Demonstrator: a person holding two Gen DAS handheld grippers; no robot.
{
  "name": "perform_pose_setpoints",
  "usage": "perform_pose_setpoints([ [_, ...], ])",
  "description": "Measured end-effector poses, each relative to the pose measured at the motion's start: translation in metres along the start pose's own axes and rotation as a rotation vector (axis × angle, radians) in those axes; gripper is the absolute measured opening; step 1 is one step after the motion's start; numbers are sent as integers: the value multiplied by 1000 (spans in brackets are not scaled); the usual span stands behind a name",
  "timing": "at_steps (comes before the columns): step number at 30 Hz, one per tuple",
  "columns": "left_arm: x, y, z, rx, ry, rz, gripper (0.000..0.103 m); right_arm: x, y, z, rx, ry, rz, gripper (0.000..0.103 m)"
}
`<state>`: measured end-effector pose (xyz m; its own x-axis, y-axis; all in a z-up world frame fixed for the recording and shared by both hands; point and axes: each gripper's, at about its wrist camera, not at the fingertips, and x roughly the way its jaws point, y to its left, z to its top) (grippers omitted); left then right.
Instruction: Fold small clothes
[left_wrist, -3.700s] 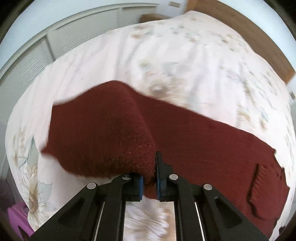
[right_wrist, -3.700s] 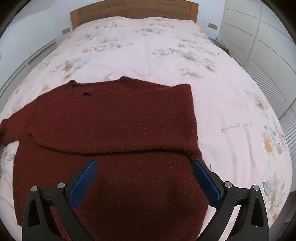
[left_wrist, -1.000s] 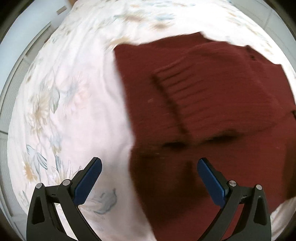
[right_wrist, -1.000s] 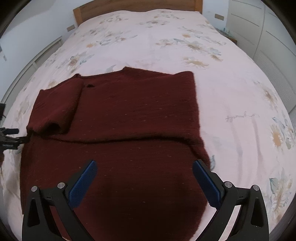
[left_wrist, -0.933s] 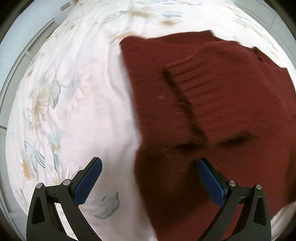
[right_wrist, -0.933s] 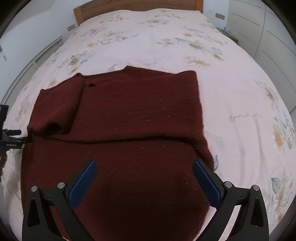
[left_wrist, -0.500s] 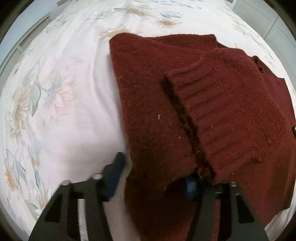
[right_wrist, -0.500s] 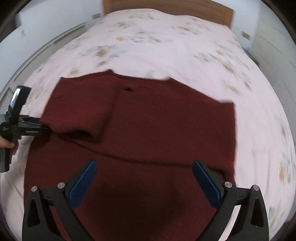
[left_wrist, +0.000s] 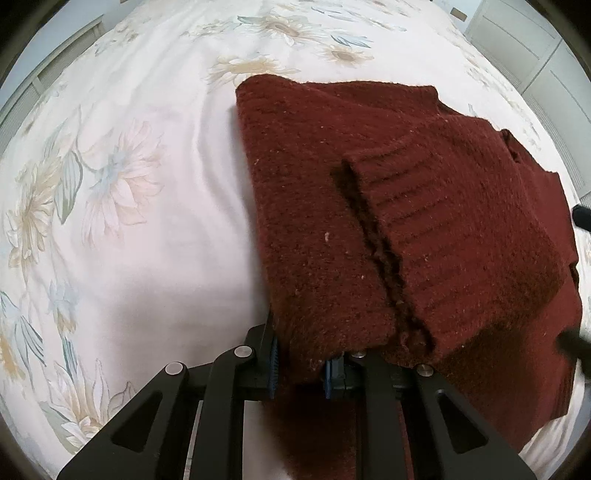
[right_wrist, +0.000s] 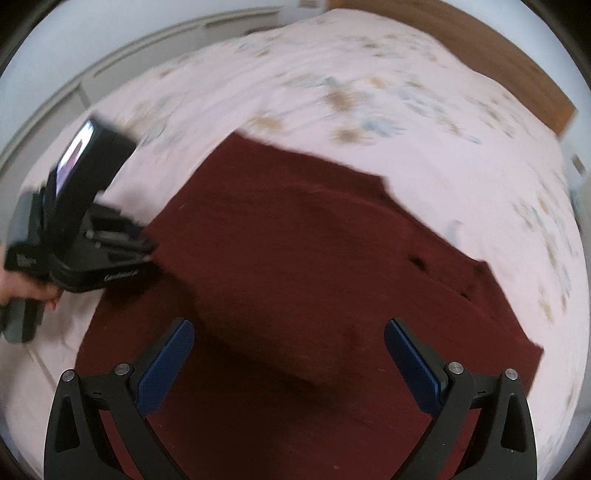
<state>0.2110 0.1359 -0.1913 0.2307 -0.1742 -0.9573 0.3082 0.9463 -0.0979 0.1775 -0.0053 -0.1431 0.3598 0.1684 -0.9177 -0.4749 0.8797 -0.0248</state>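
Note:
A dark red knitted sweater (left_wrist: 314, 221) lies on the bed, one sleeve folded across its body with the ribbed cuff (left_wrist: 443, 221) on top. My left gripper (left_wrist: 300, 363) points steeply down at the sweater's left side edge; its jaws are closing, and a bunched fold of that edge is pressed between the blue pads. The right wrist view is blurred. In it my right gripper (right_wrist: 288, 354) hovers open over the sweater (right_wrist: 314, 258) with nothing between its fingers. The left gripper (right_wrist: 144, 251) shows there too, at the garment's left edge, held by a hand (right_wrist: 26, 291).
A pale pink bedspread (left_wrist: 129, 184) with a flower print lies under the sweater and spreads wide to its left and far side. A wooden headboard (right_wrist: 498, 62) stands at the far end. White wardrobe doors (left_wrist: 535, 55) run along the right.
My left gripper went from wide open above the sweater's left edge to closed on a fold of it. My right gripper swept left over the sweater and rolled, still open.

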Motion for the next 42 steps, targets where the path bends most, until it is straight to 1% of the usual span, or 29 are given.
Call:
perform_pose_setpoints([
  [3,2,-11,2,6,4,3,16,18,12,2,-21,33,-9,103],
  [5,0,2,3,6,6,-1,16,26,9,2,2,47,-6,102],
  [7,0,0,0,4,7,-1,16,33,5,2,22,60,-3,100],
  [8,3,2,2,5,8,-1,16,35,3,2,27,62,-5,94],
  [9,3,2,1,7,10,1,16,37,0,2,40,65,-6,82],
  [10,3,1,2,9,11,4,16,38,-4,2,62,65,16,74],
  [11,3,1,1,11,12,5,16,39,-8,2,80,62,38,60],
  [12,3,0,1,13,13,8,16,38,-12,3,106,54,60,50],
  [13,3,0,2,14,14,9,16,36,-16,3,129,42,74,44],
  [14,3,-1,3,14,14,9,16,33,-20,3,150,33,91,28],
  [15,3,-1,3,14,15,10,16,30,-22,3,171,21,107,15],
  [16,3,-1,4,15,16,11,16,25,-23,4,182,9,114,12],
  [17,2,-1,4,15,16,11,16,18,-25,4,194,-15,119,10],
  [19,3,0,5,17,17,13,16,8,-31,5,222,-49,126,9],
  [23,3,-1,6,16,21,16,16,-7,-47,3,292,-92,138,9],
  [25,4,-1,7,17,21,17,16,-18,-57,-5,339,-114,155,9],
  [29,4,-2,9,16,25,20,16,-33,-76,-21,414,-153,126,8],
  [31,4,-3,9,17,25,22,16,-42,-91,-31,477,-183,121,8],
  [35,6,-4,12,18,28,25,16,-57,-121,-51,584,-231,77,8],
  [40,8,-11,14,20,30,35,16,-61,-146,-73,672,-245,28,7],
  [42,10,-15,13,20,30,38,16,-58,-152,-83,702,-237,3,7],
])
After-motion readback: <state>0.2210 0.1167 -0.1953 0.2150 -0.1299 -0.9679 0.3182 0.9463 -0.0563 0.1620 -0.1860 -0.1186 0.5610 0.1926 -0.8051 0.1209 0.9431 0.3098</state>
